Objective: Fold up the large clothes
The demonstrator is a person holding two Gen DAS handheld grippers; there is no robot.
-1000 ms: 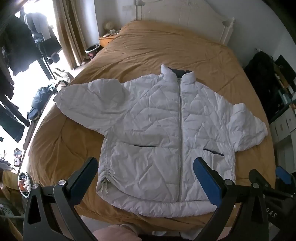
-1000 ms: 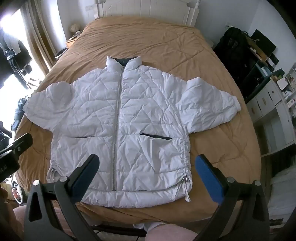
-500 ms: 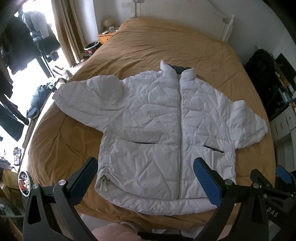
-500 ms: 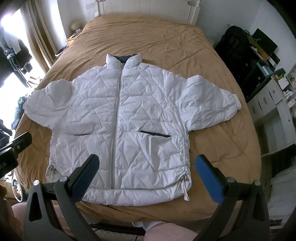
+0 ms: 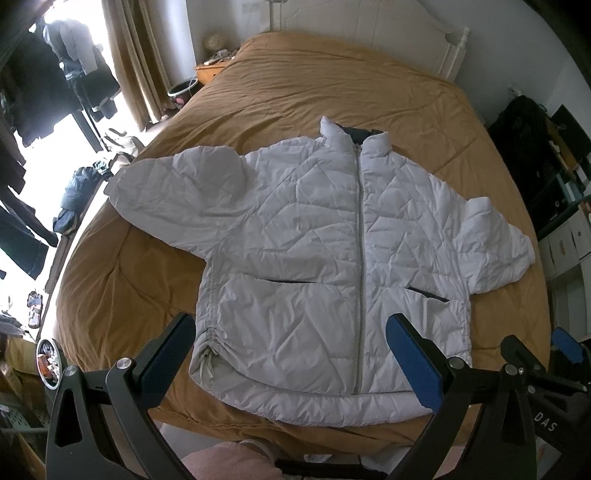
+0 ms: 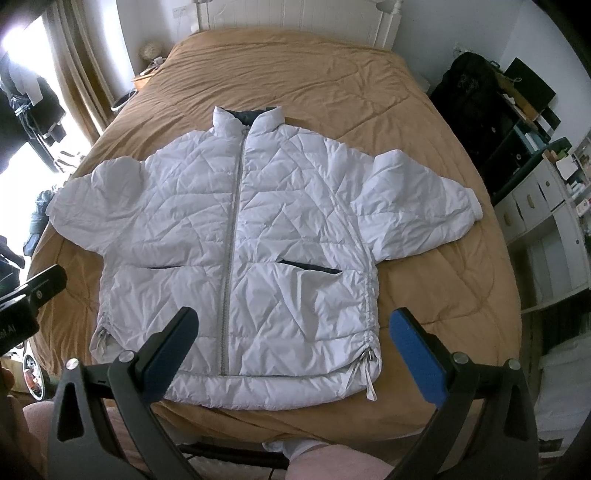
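We held left gripper and right gripper wide open, empty; white quilted puffer jacket flat on tan bedspread ahead. Both edged closer; folding unstarted.

Brown-quilted bed with a white headboard. To the left, tan curtains, dark clothes hanging, a wooden nightstand. To the right, a black bag beside white drawers.
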